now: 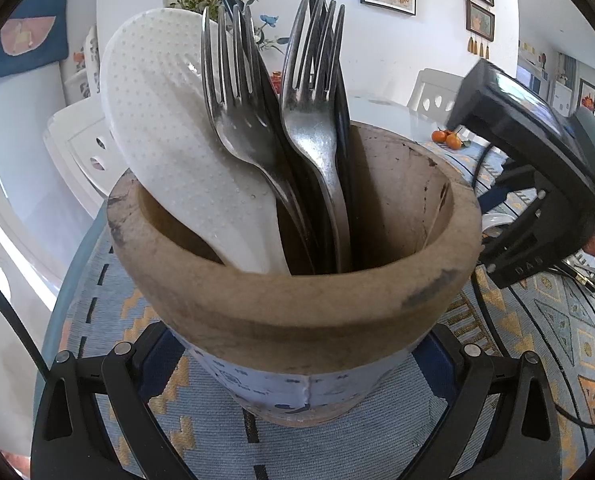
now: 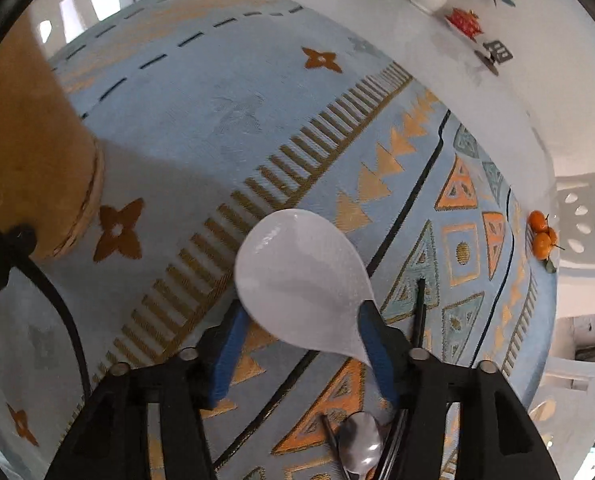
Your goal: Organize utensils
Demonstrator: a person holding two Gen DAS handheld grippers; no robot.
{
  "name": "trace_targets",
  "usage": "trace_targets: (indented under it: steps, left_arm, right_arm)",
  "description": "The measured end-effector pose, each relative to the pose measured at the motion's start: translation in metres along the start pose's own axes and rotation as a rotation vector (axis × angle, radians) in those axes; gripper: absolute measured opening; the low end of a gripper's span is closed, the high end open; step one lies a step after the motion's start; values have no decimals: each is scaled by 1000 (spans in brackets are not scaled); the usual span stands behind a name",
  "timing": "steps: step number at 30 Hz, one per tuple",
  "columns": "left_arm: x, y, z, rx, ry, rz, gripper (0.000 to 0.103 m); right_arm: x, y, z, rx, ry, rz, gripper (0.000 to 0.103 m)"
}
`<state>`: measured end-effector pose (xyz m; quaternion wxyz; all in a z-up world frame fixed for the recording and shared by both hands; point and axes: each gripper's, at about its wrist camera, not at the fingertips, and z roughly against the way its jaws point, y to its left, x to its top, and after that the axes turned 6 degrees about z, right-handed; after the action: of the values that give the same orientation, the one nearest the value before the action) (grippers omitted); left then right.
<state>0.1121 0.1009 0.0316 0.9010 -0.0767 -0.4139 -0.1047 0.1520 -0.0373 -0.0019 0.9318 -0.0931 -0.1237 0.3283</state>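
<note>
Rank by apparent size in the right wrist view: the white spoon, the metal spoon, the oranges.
1. white spoon, clearly the largest.
2. metal spoon, partly cut off at the bottom edge.
3. oranges, smallest, but they sit farther away, so their true size is unsure.

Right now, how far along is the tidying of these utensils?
Partly done. A white rice paddle and several forks already stand in the wooden holder, gripped by the left gripper. The right gripper, open, straddles a white spoon lying on the tablecloth. A metal spoon and dark chopsticks remain.
</note>
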Motion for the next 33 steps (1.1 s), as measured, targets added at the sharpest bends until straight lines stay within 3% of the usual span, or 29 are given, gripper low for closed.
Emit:
trace_targets:
  steps: [3,10,15,20,26,33]
  left_arm:
    - [2,0,-2,2,9,-1,100]
    - [4,-1,-7,9,25,-6,100]
    - [5,-8,-11,29,36,-18,100]
    - [9,-12,-15,26,42,-13,101]
    - [12,-11,-20,18,56,-8,101]
    - [18,-10,-32,15,101,-22,100]
  right_arm:
    - [12,-5,-6,2,64,16,66]
    - [44,-9,-19,52,192,71,62]
    - [57,-18,-29,89,304,19,61]
    - [69,-16,-36,49,391,14,61]
    - [70,2,-29,-33,343,44,59]
    - [62,28,-10,-58,181,40,21]
